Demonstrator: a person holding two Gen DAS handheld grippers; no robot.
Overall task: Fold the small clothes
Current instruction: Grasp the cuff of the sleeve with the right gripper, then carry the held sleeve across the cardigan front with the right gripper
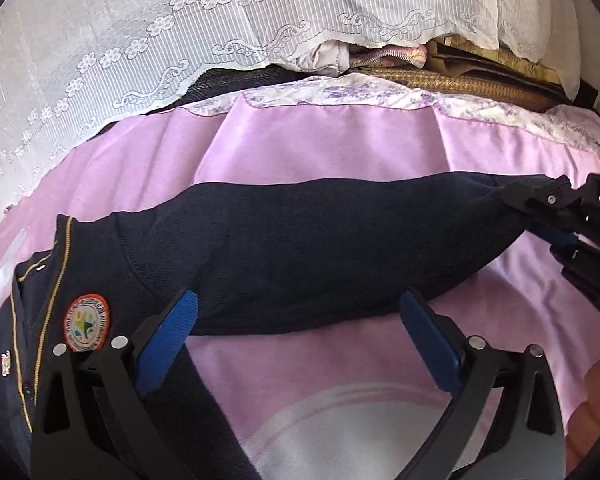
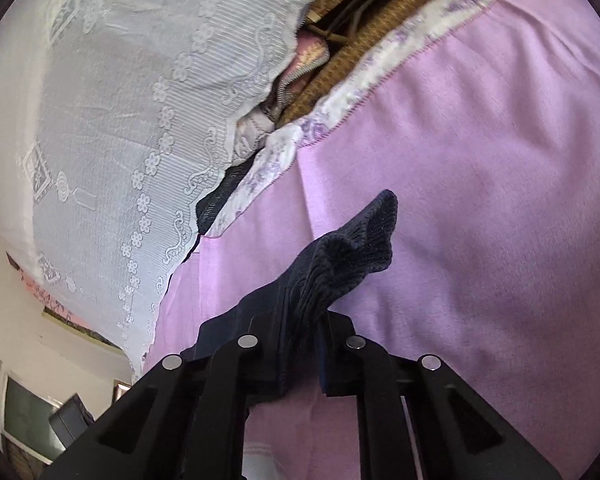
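A small navy jacket (image 1: 260,248) with gold piping and a round badge (image 1: 86,322) lies on a pink sheet (image 1: 320,152). Its sleeve stretches out to the right. My left gripper (image 1: 298,332) is open, its blue pads (image 1: 172,336) just in front of the sleeve's near edge and holding nothing. My right gripper (image 2: 304,344) is shut on the sleeve's ribbed cuff (image 2: 352,252), which sticks out past the fingers. In the left wrist view the right gripper (image 1: 540,200) holds the sleeve end at the far right.
A white lace cloth (image 1: 120,60) covers a pile behind the pink sheet. A woven brown mat (image 1: 460,84) and bundled fabrics lie at the back. The sheet has a floral border (image 1: 360,92). A printed white shape (image 1: 340,432) lies on the sheet near me.
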